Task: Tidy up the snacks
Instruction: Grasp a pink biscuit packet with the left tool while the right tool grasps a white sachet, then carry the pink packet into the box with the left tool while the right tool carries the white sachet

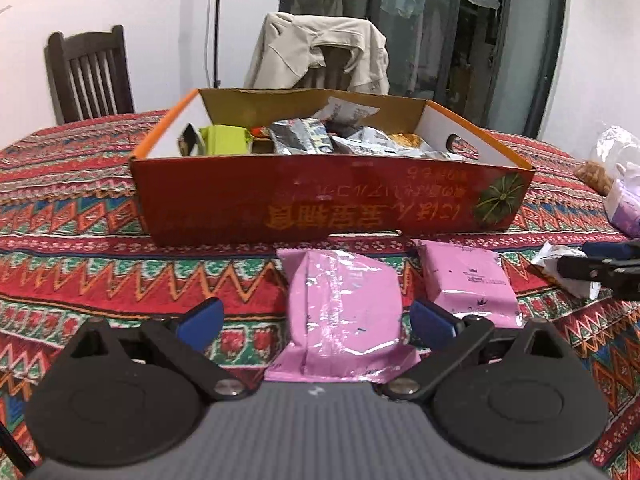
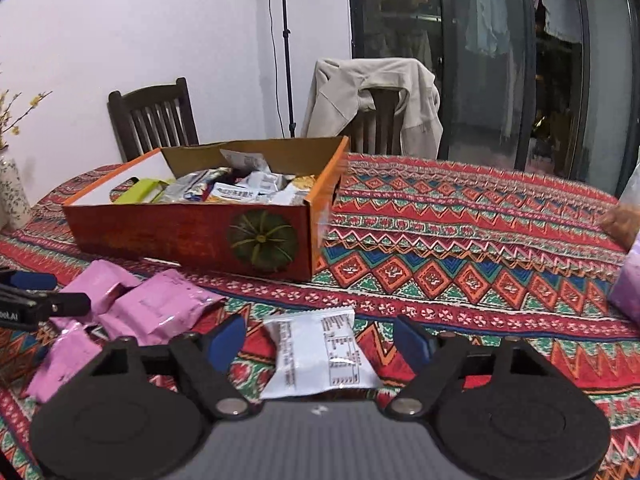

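Pink foil packet (image 1: 344, 312) sits between our open left gripper (image 1: 316, 320), white packet (image 2: 320, 356) between our open right gripper (image 2: 320, 340); centre pads before squeezing, then lift toward the orange cardboard box (image 1: 320, 200).

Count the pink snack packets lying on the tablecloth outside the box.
3, possibly more hidden. In the right wrist view: one nearest the box, one beside it toward the white packet, one nearest the camera, partly behind the claw.

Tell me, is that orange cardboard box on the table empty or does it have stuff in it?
Partly filled. The cardboard box has no lid, and snack packets show piled inside, some reaching its rim.
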`<state>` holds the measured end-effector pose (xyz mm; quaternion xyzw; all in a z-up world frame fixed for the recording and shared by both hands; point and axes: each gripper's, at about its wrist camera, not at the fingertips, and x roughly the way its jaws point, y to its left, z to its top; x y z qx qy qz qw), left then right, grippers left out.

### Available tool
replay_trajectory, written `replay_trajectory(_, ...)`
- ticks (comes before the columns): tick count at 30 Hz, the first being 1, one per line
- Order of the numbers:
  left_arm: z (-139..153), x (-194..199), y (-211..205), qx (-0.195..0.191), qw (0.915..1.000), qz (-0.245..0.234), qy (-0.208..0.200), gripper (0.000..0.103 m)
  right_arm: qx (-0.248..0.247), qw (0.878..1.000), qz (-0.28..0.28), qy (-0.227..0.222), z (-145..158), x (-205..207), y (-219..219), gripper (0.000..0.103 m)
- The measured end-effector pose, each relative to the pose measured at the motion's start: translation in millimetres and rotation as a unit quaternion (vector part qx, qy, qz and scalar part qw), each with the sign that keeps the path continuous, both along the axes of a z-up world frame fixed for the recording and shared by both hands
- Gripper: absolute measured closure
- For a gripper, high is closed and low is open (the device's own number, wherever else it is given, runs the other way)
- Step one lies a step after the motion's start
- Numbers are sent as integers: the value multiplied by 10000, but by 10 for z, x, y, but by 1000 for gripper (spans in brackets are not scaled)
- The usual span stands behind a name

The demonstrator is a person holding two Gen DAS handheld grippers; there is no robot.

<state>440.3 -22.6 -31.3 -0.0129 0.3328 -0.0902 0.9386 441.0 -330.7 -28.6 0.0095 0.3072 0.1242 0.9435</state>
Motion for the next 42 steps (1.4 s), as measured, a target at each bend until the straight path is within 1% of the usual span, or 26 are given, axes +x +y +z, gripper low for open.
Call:
replay_trajectory(2,1,37,2,-94,10000,-3,-9,2,81,9999,43,87,-69,28,-14,45)
replay_trajectory(3,-1,50,-6,-100,9999,5,-15,8,97,9999,46,126,-92,39,-18,49)
replay_trajectory(4,-6,62,-26,-67,10000,-5,-9,19,97,9999,38,138,-103,43,-19,53)
replay_trajectory(5,-13,70,-53,-22,10000,-56,2,25,97,9999,35,111,-101,40,-16,54)
replay_trajectory(6,-12,55,-92,79,9998,-155,-57,40,96,9999,30,90,-96,32,-19,55)
replay_trajectory(8,-11,6,-180,337,9988,-314,-171,40,103,9999,20,62,-97,17,-9,56)
replay_trajectory(11,-14,-21,-236,498,9978,-372,-227,40,4,10000,23,20,-111,-4,18,56)
replay_trajectory(15,-31,28,-191,319,9990,-306,-102,38,-46,10000,10,77,-125,12,33,55)
replay_trajectory(18,-28,16,-151,228,9993,-271,-112,40,20,10000,5,96,-128,21,12,56)
replay_trajectory(22,4,-85,-118,326,9994,-102,-60,40,15,10000,-32,0,-110,-12,6,59)
replay_trajectory(24,64,-201,-62,267,9996,-25,-35,40,-16,10000,-77,-52,-91,-70,22,60)
replay_trajectory(25,112,-282,-33,240,9997,-4,-93,40,-19,9999,-100,-68,-73,-105,24,61)
replay_trajectory(28,294,-612,85,151,9992,62,-354,40,-125,9993,-130,-320,53,-351,86,61)
replay_trajectory(30,397,-881,194,-40,9990,65,-450,40,-172,9986,-95,-485,128,-579,154,61)
replay_trajectory(31,423,-970,232,-159,9990,54,-424,40,-70,9985,-42,-532,156,-719,182,61)
replay_trajectory(33,429,-1206,376,-668,9975,34,-233,40,142,9984,88,-548,179,-975,241,61)
replay_trajectory(35,393,-1470,479,-991,9950,117,-60,40,220,9982,210,-520,169,-1252,323,61)
replay_trajectory(39,302,-1970,508,-892,9957,255,32,40,343,9980,370,-373,135,-1718,434,61)
replay_trajectory(42,270,-2162,526,-870,9958,260,134,40,264,9976,584,-266,113,-1989,560,61)
